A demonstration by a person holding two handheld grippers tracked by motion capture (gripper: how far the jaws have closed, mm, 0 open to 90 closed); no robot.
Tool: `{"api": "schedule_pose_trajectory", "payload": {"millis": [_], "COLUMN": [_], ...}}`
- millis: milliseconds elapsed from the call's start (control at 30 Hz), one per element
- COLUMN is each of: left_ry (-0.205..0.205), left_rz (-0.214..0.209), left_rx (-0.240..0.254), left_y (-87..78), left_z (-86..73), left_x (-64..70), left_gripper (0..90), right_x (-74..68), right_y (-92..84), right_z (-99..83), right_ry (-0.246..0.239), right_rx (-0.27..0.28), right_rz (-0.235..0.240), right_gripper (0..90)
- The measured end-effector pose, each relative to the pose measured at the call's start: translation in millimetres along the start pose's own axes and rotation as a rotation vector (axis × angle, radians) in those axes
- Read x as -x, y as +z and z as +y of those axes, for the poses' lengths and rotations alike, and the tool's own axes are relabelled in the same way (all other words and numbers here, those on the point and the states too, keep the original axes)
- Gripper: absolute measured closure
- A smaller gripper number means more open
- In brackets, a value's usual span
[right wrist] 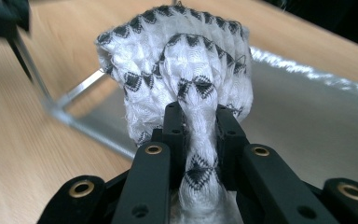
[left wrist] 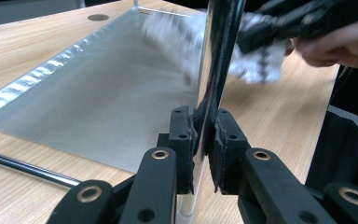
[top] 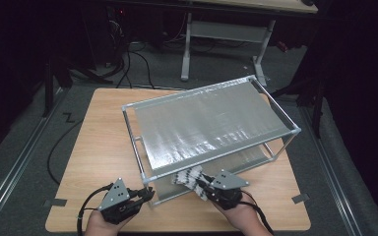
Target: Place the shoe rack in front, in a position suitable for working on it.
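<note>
Right hand-held gripper (right wrist: pixel 200 135) pinches the cloth (right wrist: pixel 186 70) beside the rack (top: pixel 275 110); left (left wrist: pixel 205 140) clamps its corner post (left wrist: pixel 219 56).

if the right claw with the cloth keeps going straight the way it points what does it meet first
Probably the lower metal shelf of the rack. The right claw, shut on the patterned cloth, points over that shelf, near the corner post the left claw holds; depth is unclear.
</note>
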State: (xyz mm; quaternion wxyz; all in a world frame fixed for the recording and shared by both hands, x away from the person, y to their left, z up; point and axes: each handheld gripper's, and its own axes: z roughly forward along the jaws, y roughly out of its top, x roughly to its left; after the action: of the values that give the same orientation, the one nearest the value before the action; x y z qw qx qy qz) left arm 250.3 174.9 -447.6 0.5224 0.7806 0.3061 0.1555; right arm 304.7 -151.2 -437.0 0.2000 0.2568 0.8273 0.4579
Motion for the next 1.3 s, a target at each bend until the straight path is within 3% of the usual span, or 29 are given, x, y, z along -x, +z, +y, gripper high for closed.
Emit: {"api": "schedule_pose_trajectory", "payload": {"millis": [33,133,267,433,633,900,1000,1133,1300], "left_ry": [0.001,0.001,0.004,0.009,0.010,0.007,0.003,0.008,0.012], "left_rz": [0.002,0.004,0.007,0.012,0.010,0.010,0.007,0.001,0.001], "left_rx": [-0.001,0.000,-0.002,-0.002,0.001,0.006,0.009,0.011,0.009], "left_y": [0.2,0.0,0.1,0.2,0.7,2.2,3.1,4.4,4.2], "left_z": [0.2,0.1,0.1,0.0,-0.1,-0.2,-0.2,-0.2,0.0], "left_x": [0.4,0.9,1.2,1.8,1.9,2.8,3.0,4.3,4.2], "left_gripper": [80.4,80.4,80.6,80.9,81.0,80.8,80.8,80.7,80.7], "right_x": [0.7,-1.2,-1.5,-2.3,0.0,1.8,4.2,2.4,-3.6], "right_y": [-3.1,-13.5,-31.0,-51.9,-70.6,-92.2,-93.8,-90.0,-62.9], "right_z": [0.1,2.2,5.9,15.1,26.3,51.3,60.0,76.0,90.5], "right_ry": [0.008,-0.033,-0.033,-0.019,0.023,0.028,0.051,0.036,0.060], "right_rx": [0.014,0.048,0.135,0.243,0.349,0.480,0.504,0.511,0.444], "right_rz": [0.006,-0.007,-0.020,-0.057,-0.061,-0.106,-0.103,-0.098,-0.084], "right_gripper": [78.6,78.6,78.7,79.0,79.1,78.9,78.7,78.2,76.9]}}
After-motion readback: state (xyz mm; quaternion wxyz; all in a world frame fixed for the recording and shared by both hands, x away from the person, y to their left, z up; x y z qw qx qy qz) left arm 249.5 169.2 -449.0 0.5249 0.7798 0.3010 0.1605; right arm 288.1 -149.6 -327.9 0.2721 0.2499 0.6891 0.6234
